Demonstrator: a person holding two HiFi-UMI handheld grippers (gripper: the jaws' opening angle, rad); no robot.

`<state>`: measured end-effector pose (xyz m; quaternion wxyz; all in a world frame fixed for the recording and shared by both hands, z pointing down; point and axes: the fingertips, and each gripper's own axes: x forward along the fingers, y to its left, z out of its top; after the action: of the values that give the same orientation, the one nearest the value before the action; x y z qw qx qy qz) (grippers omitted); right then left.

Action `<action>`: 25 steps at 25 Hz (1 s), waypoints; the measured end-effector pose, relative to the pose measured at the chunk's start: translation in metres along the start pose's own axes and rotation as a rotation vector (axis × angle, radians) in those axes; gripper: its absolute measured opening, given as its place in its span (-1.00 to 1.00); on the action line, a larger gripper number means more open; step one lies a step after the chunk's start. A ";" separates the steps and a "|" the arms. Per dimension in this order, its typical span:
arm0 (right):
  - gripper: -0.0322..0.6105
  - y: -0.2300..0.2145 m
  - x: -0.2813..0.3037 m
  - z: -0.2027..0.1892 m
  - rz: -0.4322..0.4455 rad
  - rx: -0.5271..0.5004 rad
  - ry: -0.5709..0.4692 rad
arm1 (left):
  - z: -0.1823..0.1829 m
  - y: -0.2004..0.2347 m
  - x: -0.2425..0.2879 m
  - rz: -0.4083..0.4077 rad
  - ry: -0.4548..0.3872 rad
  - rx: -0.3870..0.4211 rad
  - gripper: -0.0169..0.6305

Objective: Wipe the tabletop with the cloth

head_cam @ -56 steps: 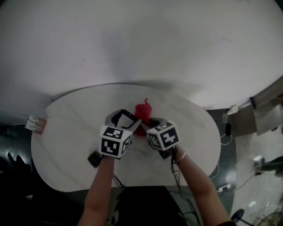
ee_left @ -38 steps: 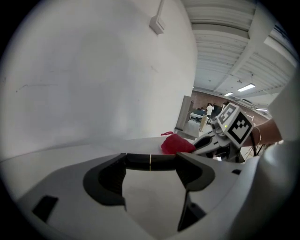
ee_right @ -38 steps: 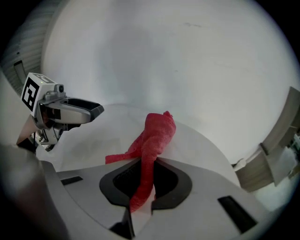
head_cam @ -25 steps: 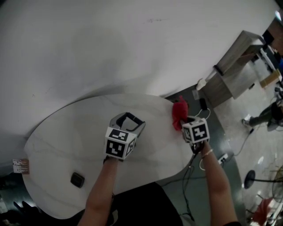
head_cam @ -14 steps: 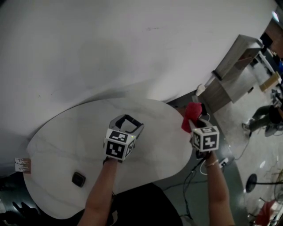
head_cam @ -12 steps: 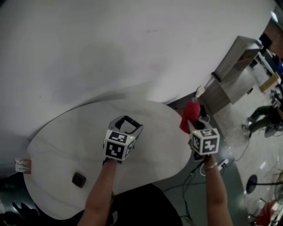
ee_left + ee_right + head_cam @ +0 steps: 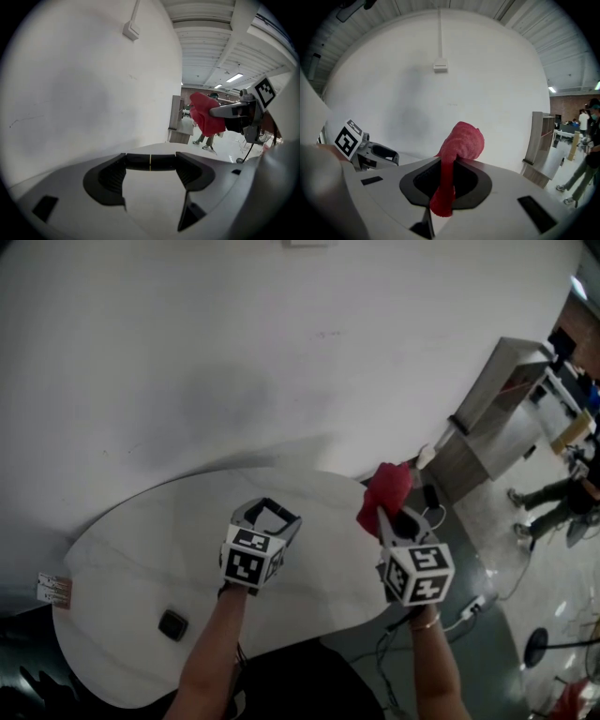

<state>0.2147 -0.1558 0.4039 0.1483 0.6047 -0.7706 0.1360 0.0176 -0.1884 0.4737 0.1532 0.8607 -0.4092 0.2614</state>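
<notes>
Your right tongs [image 7: 386, 521] are closed on the cloth [image 7: 384, 489]. In the right gripper view the red cloth [image 7: 449, 178] runs as a narrow strip between the two pads, which press it from both sides. It bunches into a rounded wad above the tips, and a short tail hangs below the pinch. In the head view the cloth sits at the right end of the worktop [image 7: 141, 559], at or just past its curved edge, with the floor [image 7: 487, 549] under the body of the tongs. The left gripper view shows the cloth [image 7: 205, 117] and the right tongs [image 7: 218, 112] raised above the level of the worktop, seen against the room behind, so the cloth does not touch the surface. Your left tongs [image 7: 274, 512] are closed and hold nothing. In the left gripper view their tips [image 7: 150, 161] meet at a centre seam, and only bare worktop [image 7: 150, 201] shows through the frame the fingers form. The left tongs sit over the middle of the worktop, well apart from the cloth; you cannot tell from these views whether they touch the surface. The right gripper view shows them [image 7: 391, 157] to the left of the cloth, with their marker cube [image 7: 347, 138] behind. A small black object [image 7: 172, 624] lies on the near left part of the worktop, and a card [image 7: 54, 589] sits at its left edge. A plain wall [image 7: 234, 352] stands behind the worktop, and a cabinet [image 7: 492, 404] stands to the right.
</notes>
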 end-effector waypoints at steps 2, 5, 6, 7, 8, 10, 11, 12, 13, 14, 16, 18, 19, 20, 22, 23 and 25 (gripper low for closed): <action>-0.76 0.015 -0.005 0.005 0.018 0.009 -0.037 | -0.001 0.004 -0.003 0.009 -0.002 -0.002 0.09; -0.76 0.032 -0.012 0.009 0.034 0.042 -0.082 | -0.002 0.009 -0.005 0.022 -0.005 -0.003 0.09; -0.76 0.036 -0.014 0.009 0.038 0.055 -0.090 | -0.003 0.010 -0.005 0.025 -0.008 -0.002 0.09; -0.76 0.039 -0.015 0.009 0.042 0.068 -0.095 | -0.003 0.012 -0.004 0.026 -0.010 -0.001 0.09; -0.76 0.041 -0.016 0.008 0.045 0.081 -0.097 | -0.004 0.013 -0.003 0.027 -0.009 -0.002 0.09; -0.76 0.046 -0.015 0.006 0.047 0.101 -0.100 | -0.005 0.017 -0.001 0.032 -0.005 -0.005 0.09; -0.76 0.048 -0.015 0.005 0.046 0.105 -0.102 | -0.005 0.019 0.002 0.035 -0.002 -0.007 0.09; -0.76 0.049 -0.015 0.004 0.045 0.106 -0.103 | -0.006 0.019 0.005 0.037 0.005 -0.008 0.09; -0.76 0.051 -0.015 0.003 0.046 0.108 -0.104 | -0.007 0.020 0.009 0.038 0.013 -0.007 0.09; -0.76 0.052 -0.014 0.001 0.048 0.110 -0.103 | -0.007 0.021 0.015 0.038 0.020 -0.003 0.09; -0.76 0.054 -0.011 0.001 0.050 0.106 -0.106 | -0.005 0.023 0.030 0.035 0.032 0.003 0.09; -0.76 0.055 -0.008 0.002 0.045 0.087 -0.112 | -0.004 0.024 0.046 0.026 0.049 0.008 0.09; -0.76 0.055 -0.006 0.002 0.039 0.086 -0.111 | -0.005 0.024 0.055 0.022 0.059 0.009 0.09; -0.76 0.055 -0.005 0.002 0.033 0.088 -0.108 | -0.005 0.025 0.063 0.018 0.069 0.008 0.09; -0.76 0.053 -0.001 0.002 0.024 0.084 -0.106 | -0.005 0.028 0.079 0.016 0.088 0.008 0.09; -0.76 0.052 0.000 0.002 0.022 0.080 -0.104 | -0.006 0.030 0.087 0.017 0.097 0.009 0.09; -0.76 0.050 0.003 0.001 0.016 0.072 -0.097 | -0.009 0.033 0.101 0.019 0.117 0.013 0.09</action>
<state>0.1649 -0.1473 0.4030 0.0880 0.6092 -0.7764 0.1353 0.0422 -0.2670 0.5406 0.1686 0.8409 -0.4061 0.3156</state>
